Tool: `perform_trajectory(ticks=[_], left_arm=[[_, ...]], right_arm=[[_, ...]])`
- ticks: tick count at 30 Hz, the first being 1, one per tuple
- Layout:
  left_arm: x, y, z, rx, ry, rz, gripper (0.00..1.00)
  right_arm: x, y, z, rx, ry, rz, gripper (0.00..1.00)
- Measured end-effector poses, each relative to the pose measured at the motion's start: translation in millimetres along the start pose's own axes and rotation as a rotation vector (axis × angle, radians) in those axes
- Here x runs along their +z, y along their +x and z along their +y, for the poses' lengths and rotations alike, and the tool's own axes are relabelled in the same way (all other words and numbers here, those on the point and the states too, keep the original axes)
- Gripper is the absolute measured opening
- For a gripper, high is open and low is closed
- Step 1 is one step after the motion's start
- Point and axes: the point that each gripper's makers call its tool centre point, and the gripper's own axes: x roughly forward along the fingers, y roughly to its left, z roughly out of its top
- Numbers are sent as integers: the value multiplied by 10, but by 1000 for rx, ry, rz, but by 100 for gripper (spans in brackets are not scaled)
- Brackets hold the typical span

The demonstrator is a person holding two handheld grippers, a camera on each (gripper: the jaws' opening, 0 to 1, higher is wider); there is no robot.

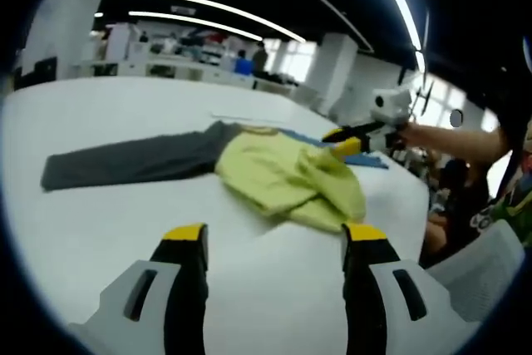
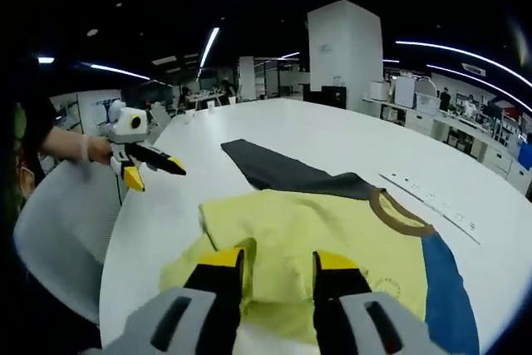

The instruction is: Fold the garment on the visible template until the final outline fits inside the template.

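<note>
Your left gripper (image 1: 273, 243) hangs over bare table (image 1: 108, 230), jaws apart, short of the shirt (image 1: 287, 174); your right gripper (image 2: 278, 268), jaws apart, hovers at the shirt's bunched yellow edge

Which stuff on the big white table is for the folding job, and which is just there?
For the job:
- garment, yellow, grey and blue
- left gripper
- right gripper

Just there:
- white table
- white chair
- far-off desks and shelves

One garment (image 2: 316, 230), one table (image 2: 332, 135), two grippers: left (image 1: 274, 243), right (image 2: 278, 265).
</note>
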Motion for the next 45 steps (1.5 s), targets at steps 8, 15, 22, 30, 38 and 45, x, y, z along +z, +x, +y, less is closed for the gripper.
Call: perform_trajectory(ticks=[8,15,22,30,38,45], left_arm=[[-3,-2,2,-2,2,2,61],[-6,8,-10,-5,4,7,61],[-13,11,-21,-6,3,11,61],[2,22,-34,-9,6,9,61],[5,37,-43,-12,6,11,61],[4,38,-35,-9,-2,10,61]], right_arm=[[-130,-174,55,13,96,-25,42],[-223,-268,71,9,227,-60,43],[-309,-378,-20,-33,276,-80,40],[-500,-489,-385,-158,353,-72,26],[-680,-358,-537,-204,362,-18,18],[-719,-230,-425,-165,345,11,17]])
